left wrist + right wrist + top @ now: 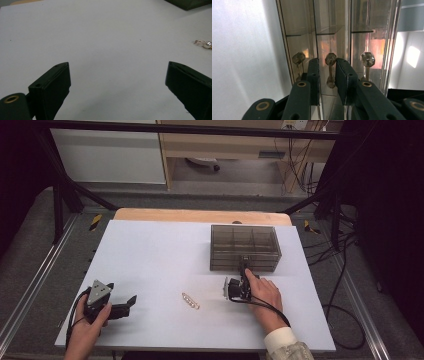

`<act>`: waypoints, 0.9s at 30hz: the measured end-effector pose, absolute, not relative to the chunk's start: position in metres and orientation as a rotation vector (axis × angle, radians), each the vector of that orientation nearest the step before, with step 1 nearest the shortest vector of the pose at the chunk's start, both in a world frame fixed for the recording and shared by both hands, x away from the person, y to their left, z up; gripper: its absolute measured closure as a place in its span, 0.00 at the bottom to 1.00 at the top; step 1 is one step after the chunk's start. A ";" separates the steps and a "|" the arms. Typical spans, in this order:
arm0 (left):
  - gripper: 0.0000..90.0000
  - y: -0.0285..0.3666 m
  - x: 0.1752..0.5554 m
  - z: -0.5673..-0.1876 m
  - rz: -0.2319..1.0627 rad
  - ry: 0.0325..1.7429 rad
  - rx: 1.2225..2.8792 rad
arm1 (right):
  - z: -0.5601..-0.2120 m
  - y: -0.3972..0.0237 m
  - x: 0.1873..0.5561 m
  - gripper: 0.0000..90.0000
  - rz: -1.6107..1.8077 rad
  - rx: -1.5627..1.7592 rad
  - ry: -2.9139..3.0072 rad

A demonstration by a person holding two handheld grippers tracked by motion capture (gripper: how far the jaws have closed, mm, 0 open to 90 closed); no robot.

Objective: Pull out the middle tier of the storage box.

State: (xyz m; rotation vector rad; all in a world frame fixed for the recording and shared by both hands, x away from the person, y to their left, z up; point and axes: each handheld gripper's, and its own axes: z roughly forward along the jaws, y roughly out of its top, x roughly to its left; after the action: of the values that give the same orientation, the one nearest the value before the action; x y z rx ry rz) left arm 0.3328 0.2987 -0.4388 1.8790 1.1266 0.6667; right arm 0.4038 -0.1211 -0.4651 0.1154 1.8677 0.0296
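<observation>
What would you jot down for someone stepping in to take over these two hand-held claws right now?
Right gripper: at the front of the smoky acrylic drawer box, jaws either side of the middle drawer handle, narrow, not clearly pinching yet.
Left gripper: open, over the bare white table.
Pearl bracelet: lying on the table between the grippers.
Done: handle lined up.
Left: probably grip, pull the drawer out, put the bracelet in.

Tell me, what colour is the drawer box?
The box is smoky brown and see-through, with matching faceted knobs; the right gripper view shows it best.
</observation>
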 end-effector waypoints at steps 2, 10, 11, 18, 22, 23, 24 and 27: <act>0.07 0.298 0.333 -0.439 0.663 1.128 1.881 | -0.465 -0.121 0.405 0.82 0.032 0.121 1.866; 0.07 0.298 0.333 -0.440 0.664 1.125 1.889 | -0.467 -0.121 0.406 0.85 0.022 0.111 1.849; 0.07 0.298 0.333 -0.439 0.664 1.123 1.889 | -0.467 -0.121 0.406 0.85 0.026 0.101 1.840; 0.07 0.297 0.333 -0.440 0.661 1.122 1.889 | -0.469 -0.120 0.406 0.89 0.010 0.095 1.822; 0.07 0.297 0.333 -0.440 0.660 1.121 1.889 | -0.467 -0.120 0.405 0.90 0.006 0.085 1.828; 0.07 0.297 0.333 -0.440 0.660 1.121 1.889 | -0.467 -0.120 0.405 0.90 0.006 0.085 1.828; 0.07 0.298 0.333 -0.439 0.662 1.120 1.891 | -0.467 -0.120 0.404 0.90 0.012 0.089 1.829; 0.07 0.298 0.333 -0.440 0.662 1.124 1.888 | -0.466 -0.120 0.402 0.90 0.008 0.086 1.834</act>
State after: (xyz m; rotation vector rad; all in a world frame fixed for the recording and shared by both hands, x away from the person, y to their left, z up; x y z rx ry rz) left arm 0.3330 0.2980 -0.4395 1.8880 1.1243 0.6622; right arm 0.4022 -0.1199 -0.4661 0.0860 1.8344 0.0080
